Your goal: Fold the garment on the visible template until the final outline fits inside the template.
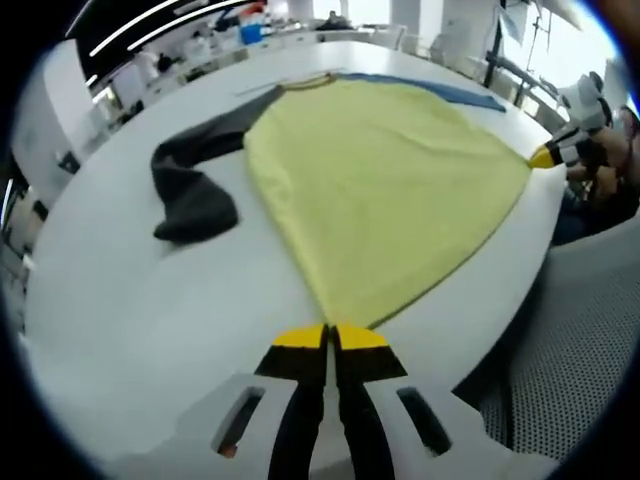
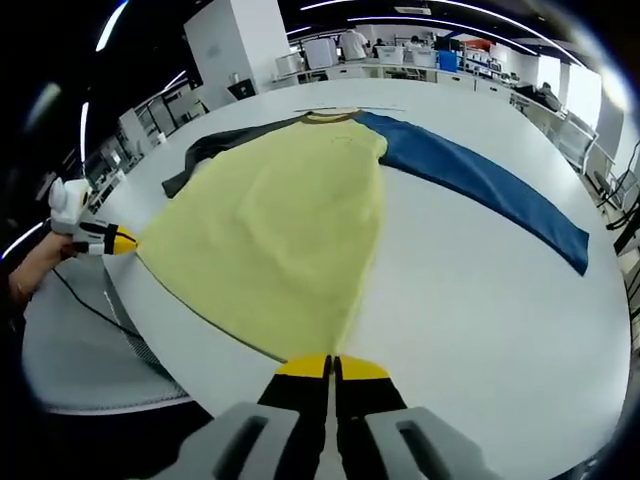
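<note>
White counter (image 1: 130, 300) in a busy lab carries a yellow shirt (image 1: 380, 200) with dark grey sleeve (image 1: 190, 195) at ten o'clock and blue sleeve (image 2: 480, 175) at two. Left gripper (image 1: 330, 335) is clenched on one hem corner, right gripper (image 2: 332, 367) on the other. Cloth looks light, limp; corners suit best.

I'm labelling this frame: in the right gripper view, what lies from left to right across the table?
Left tongs at the hem corner → dark grey sleeve → yellow garment body → blue sleeve → bare white table.
</note>
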### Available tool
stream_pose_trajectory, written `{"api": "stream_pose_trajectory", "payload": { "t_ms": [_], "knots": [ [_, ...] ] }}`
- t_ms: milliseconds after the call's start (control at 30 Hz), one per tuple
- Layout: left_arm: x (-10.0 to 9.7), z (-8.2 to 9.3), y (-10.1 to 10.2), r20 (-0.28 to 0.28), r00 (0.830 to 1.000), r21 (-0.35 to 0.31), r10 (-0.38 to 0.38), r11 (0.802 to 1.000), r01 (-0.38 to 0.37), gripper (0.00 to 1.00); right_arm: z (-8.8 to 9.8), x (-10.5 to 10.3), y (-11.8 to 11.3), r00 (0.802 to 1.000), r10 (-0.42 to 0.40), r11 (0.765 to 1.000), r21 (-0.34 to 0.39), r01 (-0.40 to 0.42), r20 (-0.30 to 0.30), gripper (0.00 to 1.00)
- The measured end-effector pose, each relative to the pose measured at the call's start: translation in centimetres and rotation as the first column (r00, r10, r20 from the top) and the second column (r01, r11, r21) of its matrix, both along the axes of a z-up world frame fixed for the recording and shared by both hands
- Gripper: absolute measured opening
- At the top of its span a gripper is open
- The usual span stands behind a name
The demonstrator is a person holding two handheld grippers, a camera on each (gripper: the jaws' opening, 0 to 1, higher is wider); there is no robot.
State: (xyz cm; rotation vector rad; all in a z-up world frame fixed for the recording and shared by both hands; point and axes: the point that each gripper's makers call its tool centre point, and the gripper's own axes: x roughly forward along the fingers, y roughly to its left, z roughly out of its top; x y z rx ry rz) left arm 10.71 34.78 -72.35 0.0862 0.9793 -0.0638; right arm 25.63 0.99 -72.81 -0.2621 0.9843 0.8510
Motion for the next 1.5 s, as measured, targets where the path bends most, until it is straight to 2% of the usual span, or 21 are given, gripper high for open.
{"api": "stream_pose_trajectory", "payload": {
  "t_ms": [667, 1200, 1300, 1400, 1467, 1500],
  "knots": [
    [-0.9, -0.5, -0.3, -0.04, 0.999, -0.034, 0.03, 0.999, -0.031, 0.0, 0.0, -0.5, -0.4, 1.0, 0.003, 1.0, -0.013, -0.003, -0.005, 0.0],
    [-0.8, -0.6, -0.2, -0.022, 0.997, -0.071, 0.079, 0.994, -0.08, 0.02, -0.2, -0.6, -0.5, 1.0, -0.004, 0.999, -0.036, 0.003, -0.01, 0.0],
    [-0.6, -0.2, -0.1, -0.006, 0.996, -0.072, 0.092, 0.993, -0.092, 0.1, 0.1, -0.3, -0.6, 1.0, -0.018, 1.0, -0.024, 0.018, -0.004, 0.08],
    [-0.4, 0.3, 0.1, 0.018, 0.994, -0.069, 0.107, 0.992, -0.106, 0.19, 0.7, 0.0, -0.2, 0.999, -0.04, 0.999, 0.028, 0.04, -0.003, 0.18],
    [0.1, 1.0, 0.3, 0.067, 0.993, -0.044, 0.097, 0.995, -0.094, 0.24, 1.2, 0.3, -0.1, 0.999, -0.041, 0.998, 0.048, 0.04, 0.014, 0.25],
    [0.1, 1.4, 0.3, 0.074, 0.993, -0.038, 0.097, 0.995, -0.094, 0.27, 1.4, 0.4, -0.1, 0.999, -0.036, 0.998, 0.049, 0.035, 0.021, 0.28]
  ]
}}
